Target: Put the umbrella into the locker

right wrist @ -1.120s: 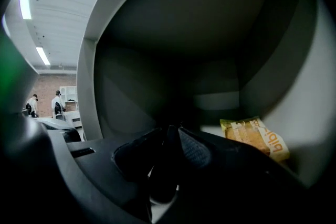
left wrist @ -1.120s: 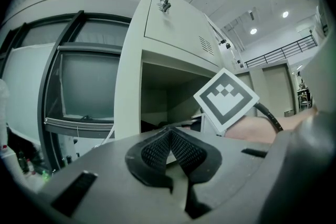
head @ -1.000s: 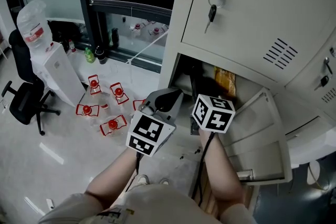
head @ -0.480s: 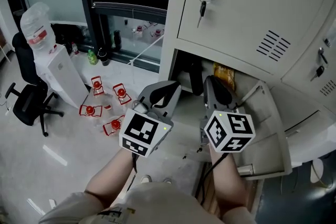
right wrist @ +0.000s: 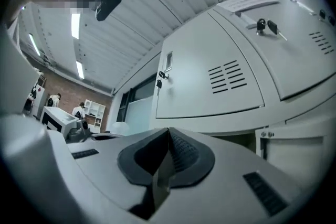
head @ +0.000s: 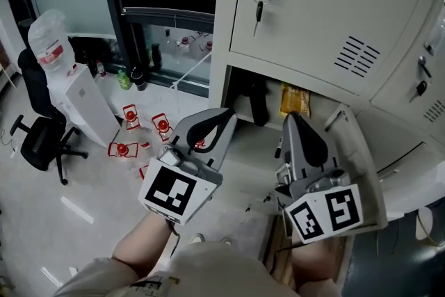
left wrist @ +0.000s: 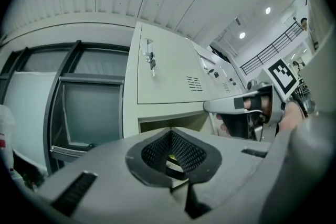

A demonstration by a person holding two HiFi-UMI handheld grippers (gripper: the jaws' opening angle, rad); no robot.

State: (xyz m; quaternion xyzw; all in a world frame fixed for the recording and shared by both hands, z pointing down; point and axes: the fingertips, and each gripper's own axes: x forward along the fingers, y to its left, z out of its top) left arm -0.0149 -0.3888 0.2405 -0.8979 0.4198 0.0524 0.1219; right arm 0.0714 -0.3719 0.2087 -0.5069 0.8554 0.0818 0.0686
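Setting: a person stands before a bank of grey metal lockers (head: 229,24), looking steeply down. A lower compartment is open, its door (head: 361,170) swung out to the right.

Umbrella: a dark, slim, upright shape (head: 256,99) stands at the left of the open compartment; it is probably the folded umbrella, already inside. A yellow packet (head: 292,99) stands just to its right.

Left gripper: the left gripper (head: 227,114) is held near the compartment's mouth, jaws closed tip to tip with nothing between them.

Right gripper: the right gripper (head: 293,119) is beside it on the right, jaws pressed together and empty.

Handling: judged from its look, a folded umbrella is light and stiff along its shaft, with soft, slippery cloth around it. The handle end, or a firm pinch around the middle of the bundle, would be the safest hold.

Progress: the task looks finished or nearly so; the door is not yet closed.

Surroundings: keys (head: 259,3) hang in the upper door's lock; red-capped bottles (head: 132,122) lie on the floor, far left.
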